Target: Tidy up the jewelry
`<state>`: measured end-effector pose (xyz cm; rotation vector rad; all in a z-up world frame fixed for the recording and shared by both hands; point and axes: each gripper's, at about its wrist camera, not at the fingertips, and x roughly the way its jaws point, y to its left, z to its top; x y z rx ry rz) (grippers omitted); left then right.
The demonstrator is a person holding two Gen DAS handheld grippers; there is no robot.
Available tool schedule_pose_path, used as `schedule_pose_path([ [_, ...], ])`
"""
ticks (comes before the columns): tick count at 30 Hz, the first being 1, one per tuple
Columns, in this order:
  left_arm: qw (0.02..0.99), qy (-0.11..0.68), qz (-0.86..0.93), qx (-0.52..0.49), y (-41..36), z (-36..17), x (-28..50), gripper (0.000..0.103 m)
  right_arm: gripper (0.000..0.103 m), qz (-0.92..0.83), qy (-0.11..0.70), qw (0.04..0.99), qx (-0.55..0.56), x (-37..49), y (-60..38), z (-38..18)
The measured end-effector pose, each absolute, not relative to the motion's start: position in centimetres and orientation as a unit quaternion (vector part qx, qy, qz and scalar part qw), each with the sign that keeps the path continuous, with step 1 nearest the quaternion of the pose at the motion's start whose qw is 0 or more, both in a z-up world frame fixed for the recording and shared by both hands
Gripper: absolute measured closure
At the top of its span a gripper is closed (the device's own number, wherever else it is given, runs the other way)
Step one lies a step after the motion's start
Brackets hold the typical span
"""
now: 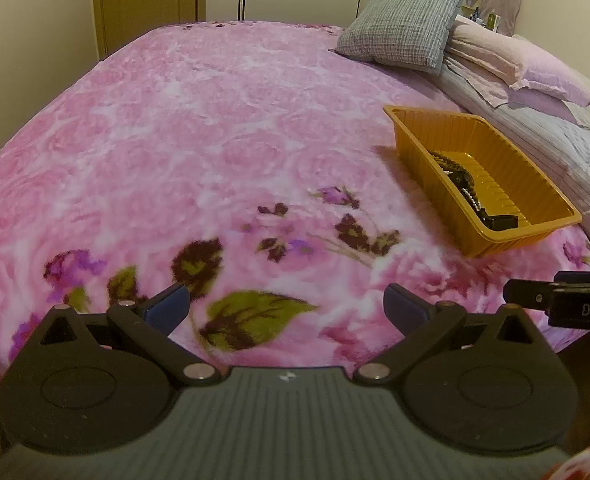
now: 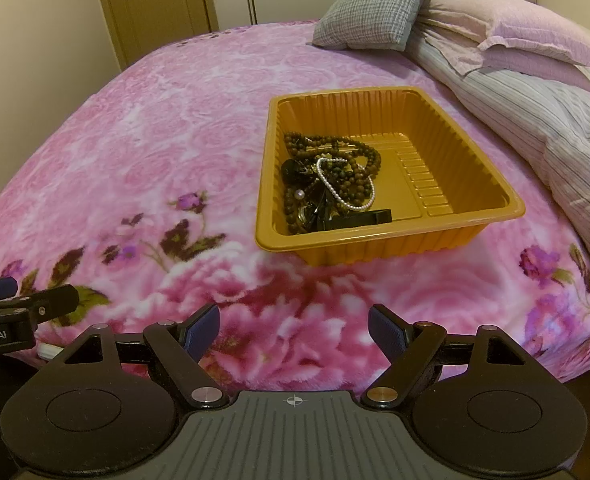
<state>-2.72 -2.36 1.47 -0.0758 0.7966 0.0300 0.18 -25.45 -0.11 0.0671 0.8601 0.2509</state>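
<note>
I see a bed [image 2: 155, 152] under a pink floral blanket, pillows [image 2: 375, 4] at its head. On the blanket sits an orange tray [image 2: 475, 168], nearer the right side. All the jewelry lies heaped in the tray's left half: brown beads [image 2: 335, 148], a pearl strand [image 2: 345, 196] draped over them, and a black piece [image 2: 359, 218] at the near wall that I cannot identify. My right gripper [image 2: 293, 330] hangs spread and empty, short of the tray. My left gripper [image 1: 285, 306] is likewise spread, empty, over bare blanket well left of the tray. I judge the strands light, limp and tangled; one lifted will likely drag others. The pearls look slippery and breakable. I would pinch an exposed loop at the top of the heap, gently.
</note>
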Motion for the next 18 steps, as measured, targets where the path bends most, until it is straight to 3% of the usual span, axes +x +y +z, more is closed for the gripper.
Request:
schedule_pose_path([
  [18,0.922,0.385,0.008,-0.037,-2.85,1.69,-2.84,0.001,0.022,0.120,0.415,0.901,0.031,0.23,-25.49,-0.19],
])
